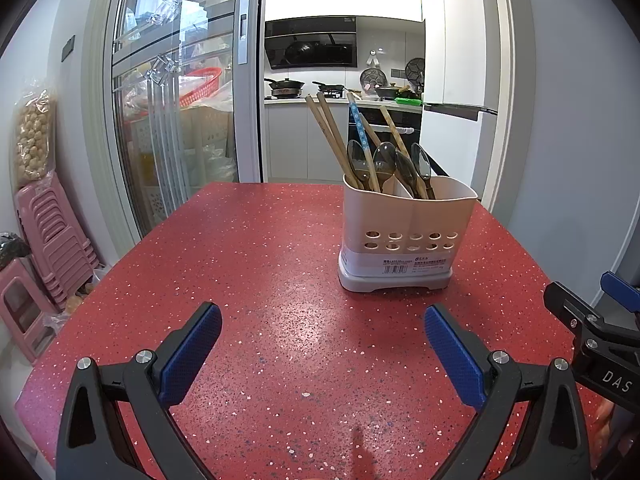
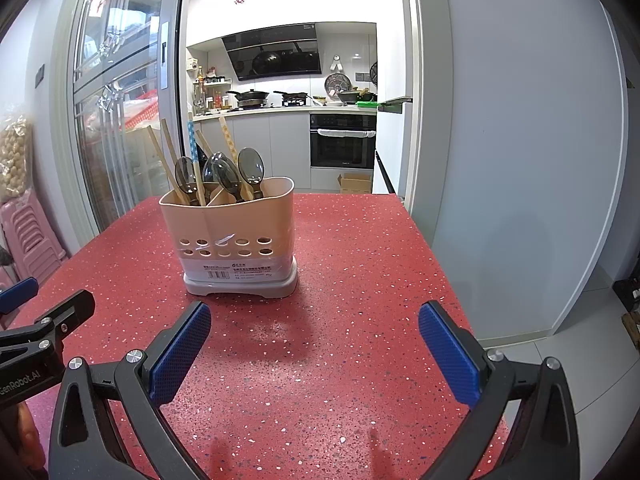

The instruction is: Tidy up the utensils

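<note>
Both grippers, left gripper and right gripper, jaws wide apart, empty, hovering over counter; utensil holder upright ahead, spoons and chopsticks sorted inside.

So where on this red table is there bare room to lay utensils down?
The speckled red tabletop is bare everywhere around the beige perforated plastic utensil holder: the wide stretch to its left, and the strip between it and the open left tongs and open right tongs. Only the holder is crowded, with wooden chopsticks and dark spoons.
</note>
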`<action>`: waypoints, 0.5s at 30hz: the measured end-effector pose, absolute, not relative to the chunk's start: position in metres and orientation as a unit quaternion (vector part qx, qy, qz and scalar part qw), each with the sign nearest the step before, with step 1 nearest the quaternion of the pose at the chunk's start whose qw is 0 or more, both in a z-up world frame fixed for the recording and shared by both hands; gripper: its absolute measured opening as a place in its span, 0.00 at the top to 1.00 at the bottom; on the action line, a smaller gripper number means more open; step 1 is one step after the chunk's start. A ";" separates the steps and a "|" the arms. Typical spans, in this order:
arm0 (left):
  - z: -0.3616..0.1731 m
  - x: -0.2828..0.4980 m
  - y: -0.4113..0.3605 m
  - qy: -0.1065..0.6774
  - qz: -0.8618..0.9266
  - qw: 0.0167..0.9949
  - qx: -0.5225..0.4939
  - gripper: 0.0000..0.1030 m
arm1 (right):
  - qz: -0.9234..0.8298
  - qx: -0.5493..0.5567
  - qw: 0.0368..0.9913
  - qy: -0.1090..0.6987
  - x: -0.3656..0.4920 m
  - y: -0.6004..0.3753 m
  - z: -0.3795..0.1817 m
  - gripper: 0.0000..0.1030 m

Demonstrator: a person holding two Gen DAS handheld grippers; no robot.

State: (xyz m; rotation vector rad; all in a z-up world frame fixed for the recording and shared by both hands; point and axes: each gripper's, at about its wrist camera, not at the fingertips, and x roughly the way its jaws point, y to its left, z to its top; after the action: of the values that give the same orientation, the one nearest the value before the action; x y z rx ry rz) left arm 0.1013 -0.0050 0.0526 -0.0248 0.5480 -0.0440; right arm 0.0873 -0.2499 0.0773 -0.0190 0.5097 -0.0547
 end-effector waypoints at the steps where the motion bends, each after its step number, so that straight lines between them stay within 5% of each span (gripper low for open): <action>1: 0.053 0.101 -0.005 0.271 -0.021 0.962 -0.012 0.00 | -0.027 -0.009 0.967 0.252 0.087 -0.250 0.077 0.00; 15: 0.051 0.101 -0.003 0.274 -0.020 0.962 -0.015 0.00 | -0.026 -0.010 0.968 0.251 0.086 -0.250 0.078 0.00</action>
State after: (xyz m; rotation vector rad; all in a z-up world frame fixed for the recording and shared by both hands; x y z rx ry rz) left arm 0.1015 -0.0031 0.0513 -0.0305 0.5544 -0.0399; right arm 0.0864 -0.2498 0.0775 -0.0192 0.5075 -0.0529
